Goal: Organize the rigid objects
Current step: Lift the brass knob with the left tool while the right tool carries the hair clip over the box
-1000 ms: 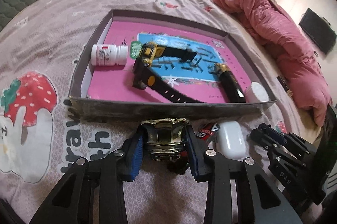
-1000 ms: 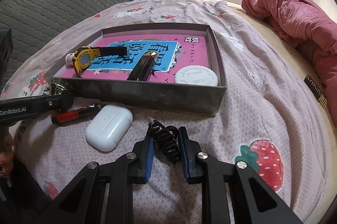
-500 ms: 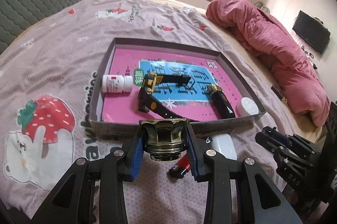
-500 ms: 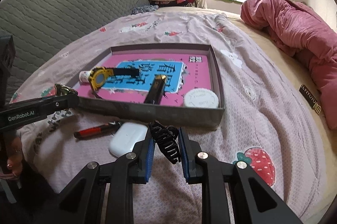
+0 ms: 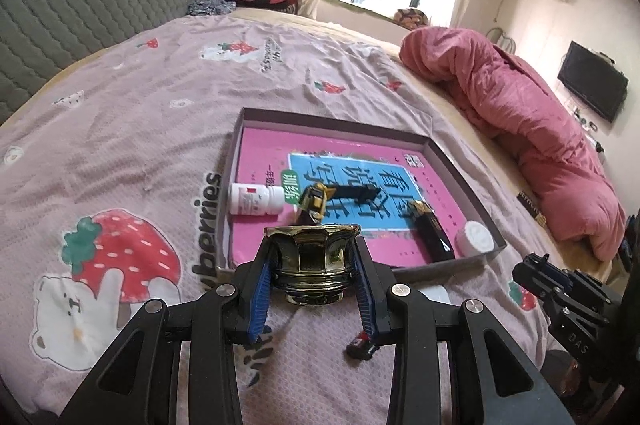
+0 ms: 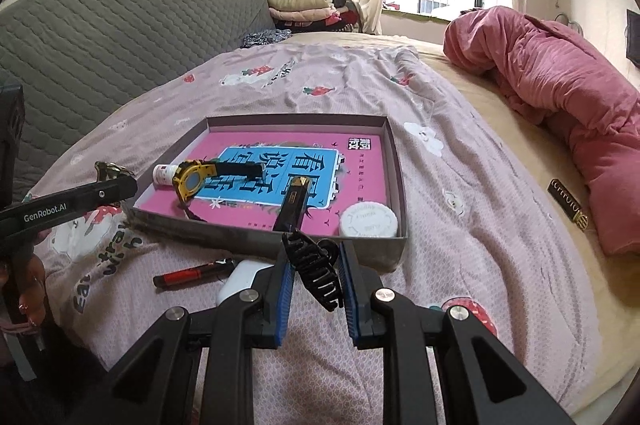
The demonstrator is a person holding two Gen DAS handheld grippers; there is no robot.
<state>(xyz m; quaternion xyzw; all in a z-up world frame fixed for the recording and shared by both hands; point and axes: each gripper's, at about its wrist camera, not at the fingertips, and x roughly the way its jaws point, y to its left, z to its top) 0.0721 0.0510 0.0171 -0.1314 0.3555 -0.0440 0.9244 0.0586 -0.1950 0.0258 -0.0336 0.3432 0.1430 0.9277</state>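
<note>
On left claw (image 6: 108, 181) arm, white lettering reads "GenRobot.AI"

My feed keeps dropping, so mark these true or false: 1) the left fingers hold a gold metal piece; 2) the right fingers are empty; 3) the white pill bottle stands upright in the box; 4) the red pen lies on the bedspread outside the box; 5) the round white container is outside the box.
1) True: the left gripper clamps the gold metal piece.
2) False: the right gripper grips a black hair claw.
3) False: the pill bottle lies on its side in the box.
4) True: red pen.
5) False: the round white container sits in the box's corner.
</note>
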